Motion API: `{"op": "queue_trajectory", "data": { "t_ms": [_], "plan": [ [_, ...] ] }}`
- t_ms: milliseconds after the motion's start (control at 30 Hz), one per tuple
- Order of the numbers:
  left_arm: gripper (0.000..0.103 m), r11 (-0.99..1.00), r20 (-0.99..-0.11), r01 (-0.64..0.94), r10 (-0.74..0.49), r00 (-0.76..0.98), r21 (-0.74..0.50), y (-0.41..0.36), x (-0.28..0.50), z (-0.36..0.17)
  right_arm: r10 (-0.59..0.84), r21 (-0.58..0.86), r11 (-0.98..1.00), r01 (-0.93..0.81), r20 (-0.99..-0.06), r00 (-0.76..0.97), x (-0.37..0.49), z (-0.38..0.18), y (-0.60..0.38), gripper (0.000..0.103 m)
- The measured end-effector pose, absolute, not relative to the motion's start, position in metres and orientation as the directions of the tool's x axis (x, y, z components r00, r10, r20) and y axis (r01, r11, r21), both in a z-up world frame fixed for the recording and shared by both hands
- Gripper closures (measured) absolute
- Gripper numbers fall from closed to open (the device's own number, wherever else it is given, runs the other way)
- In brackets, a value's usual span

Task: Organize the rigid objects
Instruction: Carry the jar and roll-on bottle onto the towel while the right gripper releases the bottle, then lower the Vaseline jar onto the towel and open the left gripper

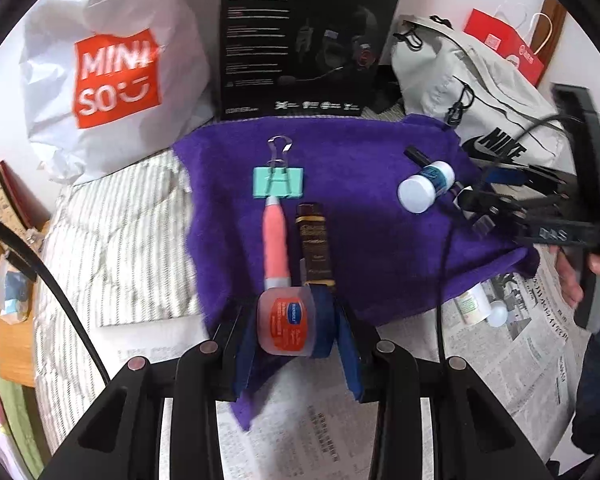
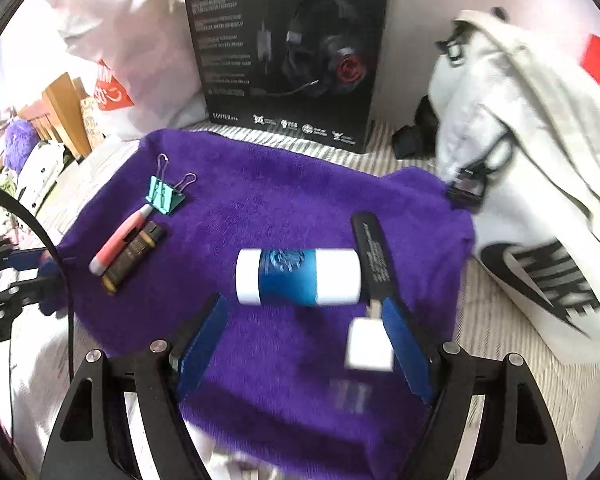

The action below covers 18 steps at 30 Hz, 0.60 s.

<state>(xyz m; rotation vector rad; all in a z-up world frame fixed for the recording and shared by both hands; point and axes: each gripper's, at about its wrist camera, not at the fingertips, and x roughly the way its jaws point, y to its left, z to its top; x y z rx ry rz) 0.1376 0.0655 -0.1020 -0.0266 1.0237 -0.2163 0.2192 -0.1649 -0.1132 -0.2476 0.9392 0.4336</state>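
Note:
A purple towel [image 1: 360, 200] [image 2: 260, 208] holds a teal binder clip [image 1: 278, 182] [image 2: 165, 194], a pink pen [image 1: 275, 240] [image 2: 120, 240], a dark brown tube [image 1: 315, 248] [image 2: 134, 256], a white and blue bottle [image 1: 426, 186] [image 2: 298, 276] and a black stick [image 2: 374, 256]. My left gripper [image 1: 296, 328] is shut on a small orange-labelled jar [image 1: 286, 326] over the towel's near edge. My right gripper [image 2: 304, 320] [image 1: 472, 200] is open, its blue pads either side of the bottle, not touching. A white tag [image 2: 370, 344] blurs by the right pad.
A white Miniso bag [image 1: 112, 76], a black headset box [image 1: 308, 36] [image 2: 288, 48] and a white Nike bag [image 1: 480, 92] [image 2: 540, 184] stand behind the towel. Newspaper [image 1: 500, 340] with a small white bottle [image 1: 474, 304] lies at the right. Striped bedding [image 1: 112, 248] lies left.

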Motion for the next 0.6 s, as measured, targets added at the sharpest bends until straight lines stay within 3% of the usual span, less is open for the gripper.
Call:
{"op": "queue_trajectory", "data": {
  "t_ms": [600],
  "plan": [
    [0.068,0.951,-0.863,0.284,-0.243,0.442,-0.123,0.003,0.206,-0.119,0.293,0.089,0.929,-0.358,-0.768,0.569,0.147,-0.093,-0.246,0.024]
  ]
}}
